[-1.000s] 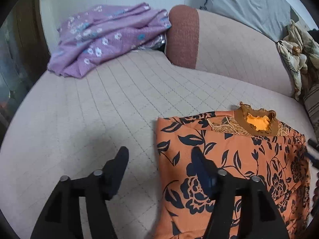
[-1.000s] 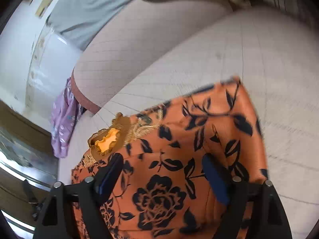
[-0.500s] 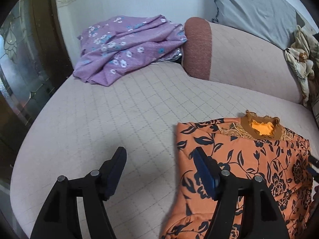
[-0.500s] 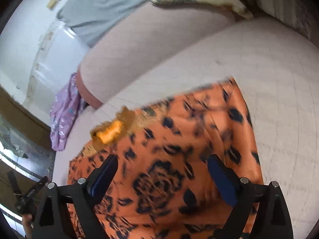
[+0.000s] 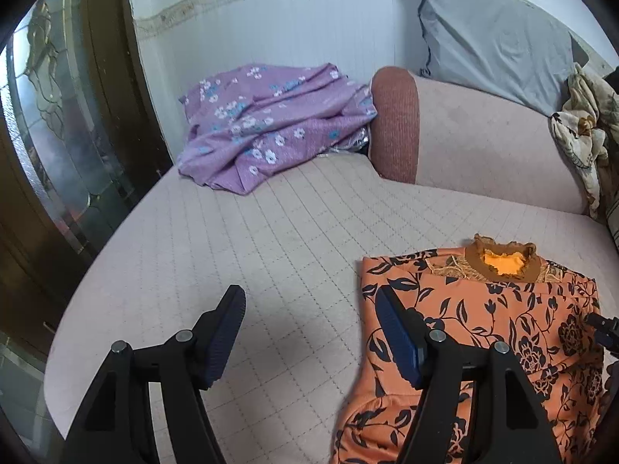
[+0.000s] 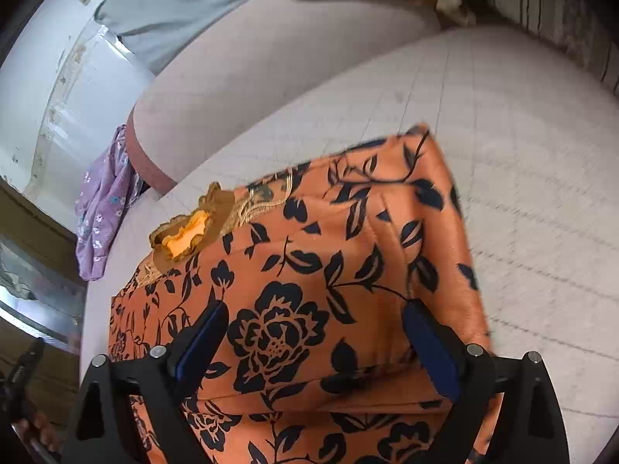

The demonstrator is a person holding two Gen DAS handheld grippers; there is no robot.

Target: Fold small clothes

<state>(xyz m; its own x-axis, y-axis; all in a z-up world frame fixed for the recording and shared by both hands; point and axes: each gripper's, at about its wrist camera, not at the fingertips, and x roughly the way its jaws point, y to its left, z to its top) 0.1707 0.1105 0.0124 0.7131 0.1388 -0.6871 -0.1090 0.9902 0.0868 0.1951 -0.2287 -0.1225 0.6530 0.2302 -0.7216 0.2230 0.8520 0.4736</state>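
1. Hovering above the pink quilted sofa seat (image 5: 240,239), both tools are between grips: the left gripper (image 5: 309,332) has its jaws wide with nothing in them, and the right gripper (image 6: 313,348) is likewise spread wide and empty

2. Task garment: the orange floral top (image 5: 483,328) lies flat on the seat to the right, collar (image 5: 503,263) at the far end, hem toward the near edge. Its side edges look straight and narrow, so I judge the sleeves are already turned in, though the right-wrist view is motion-blurred along the right edge and I cannot be sure of that fold

3. Position: the left gripper's right finger overlaps the top's left edge in view while its left finger is over bare seat; whether it touches the cloth I cannot tell. The right gripper sits over the middle of the top (image 6: 294,309), fingers either side of a large black flower

4. Step in hand, as I read it: the lengthwise folds are done and the crosswise fold is not yet made

5. Next move calls for lowering to the near hem, pinching one corner with each tool, then carrying the hem away toward the collar and laying it down evenly

6. Elsewhere: a purple floral cloth (image 5: 271,123) lies crumpled at the far left, well apart, against the backrest (image 5: 483,135), with a grey pillow (image 5: 491,34) behind
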